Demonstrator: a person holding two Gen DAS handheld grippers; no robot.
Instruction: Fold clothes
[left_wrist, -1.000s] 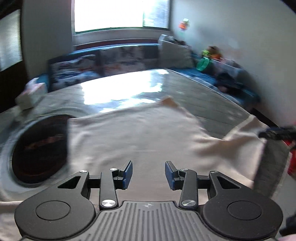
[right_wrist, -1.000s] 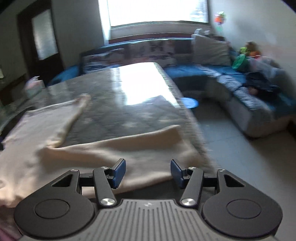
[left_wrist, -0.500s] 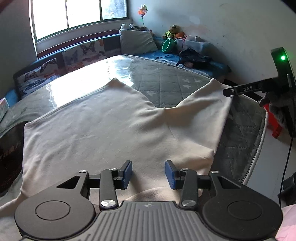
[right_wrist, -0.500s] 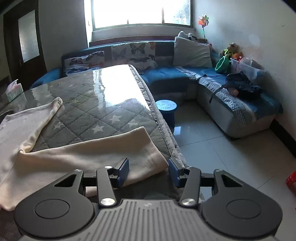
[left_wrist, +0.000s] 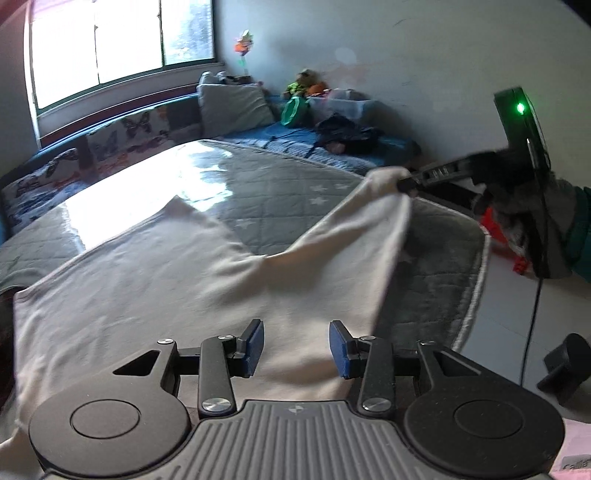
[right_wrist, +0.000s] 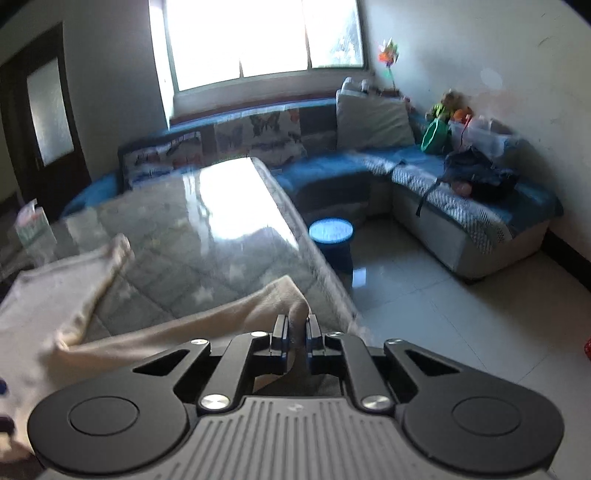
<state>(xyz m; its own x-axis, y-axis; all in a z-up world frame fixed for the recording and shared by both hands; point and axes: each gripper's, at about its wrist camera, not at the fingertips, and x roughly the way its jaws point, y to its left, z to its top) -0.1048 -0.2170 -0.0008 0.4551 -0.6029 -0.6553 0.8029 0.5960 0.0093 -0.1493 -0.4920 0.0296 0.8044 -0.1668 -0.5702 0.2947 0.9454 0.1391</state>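
Your right gripper (right_wrist: 295, 334), whose jaws stood apart over the cloth half a second ago, has now pressed together on the end of the right sleeve (right_wrist: 291, 295) of the cream garment (left_wrist: 155, 280), and that sleeve, flat on the table before, is lifted off it toward the near right edge. In the left wrist view the same right gripper (left_wrist: 408, 182) shows at far right, pinching the sleeve tip, with your sleeved hand (left_wrist: 532, 221) behind it and a green light on the device. Your left gripper (left_wrist: 295, 349) hangs over the near hem of the garment, its jaws spread as before with nothing between the pads; whether they touch the cloth cannot be told. The garment lies spread across the near half of the table (left_wrist: 266, 184), its other sleeve (right_wrist: 110, 258) flat at far left. The table carries a grey quilted, star-patterned cover under a glossy sheet that mirrors the window (right_wrist: 258, 33). Beyond it a blue corner sofa (right_wrist: 461, 206) holds cushions, toys and a dark bag; a blue stool (right_wrist: 332, 236) stands on the pale tiled floor beside the table, and a dark door (right_wrist: 44, 122) is at far left.
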